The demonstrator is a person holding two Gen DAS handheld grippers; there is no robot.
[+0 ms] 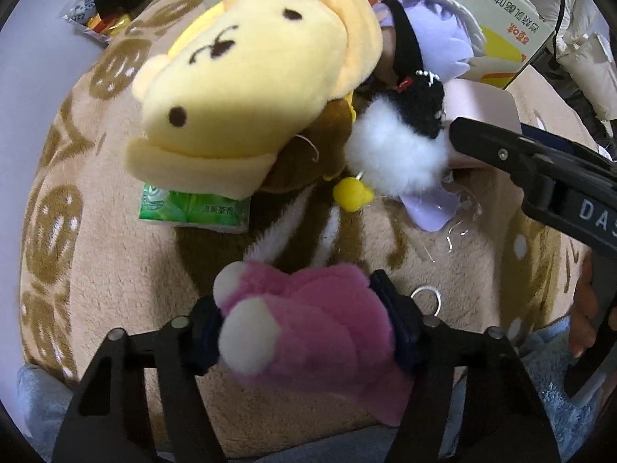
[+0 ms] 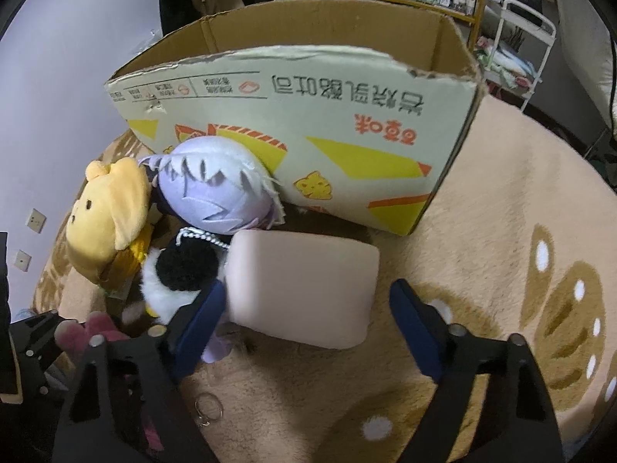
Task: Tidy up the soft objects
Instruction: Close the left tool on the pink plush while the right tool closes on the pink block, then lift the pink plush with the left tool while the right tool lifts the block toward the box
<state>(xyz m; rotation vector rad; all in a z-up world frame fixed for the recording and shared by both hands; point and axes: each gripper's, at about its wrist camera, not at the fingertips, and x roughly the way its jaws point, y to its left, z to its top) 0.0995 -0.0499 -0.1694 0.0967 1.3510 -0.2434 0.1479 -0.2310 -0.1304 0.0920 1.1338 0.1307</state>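
Observation:
My left gripper (image 1: pixel 304 320) is shut on a pink plush toy (image 1: pixel 308 332), held low over the tan rug. Ahead lie a yellow bear plush (image 1: pixel 246 88), a black-and-white fluffy plush (image 1: pixel 401 142) and a lilac-haired doll (image 1: pixel 443 50). My right gripper (image 2: pixel 308 324) is open with its fingers either side of a pale pink soft block (image 2: pixel 304 289) on the rug; the block looks clear of the right finger. Behind it stands an open cardboard box (image 2: pixel 308 115). The yellow bear (image 2: pixel 108 223), lilac doll (image 2: pixel 216 189) and fluffy plush (image 2: pixel 181 274) lie left of the block.
A green tissue pack (image 1: pixel 193 208) lies under the bear. A metal key ring (image 2: pixel 210 411) lies on the patterned rug (image 2: pixel 501 270). Snack packets (image 1: pixel 96 19) sit on the floor at far left. A shelf and white rack (image 2: pixel 516 38) stand behind the box.

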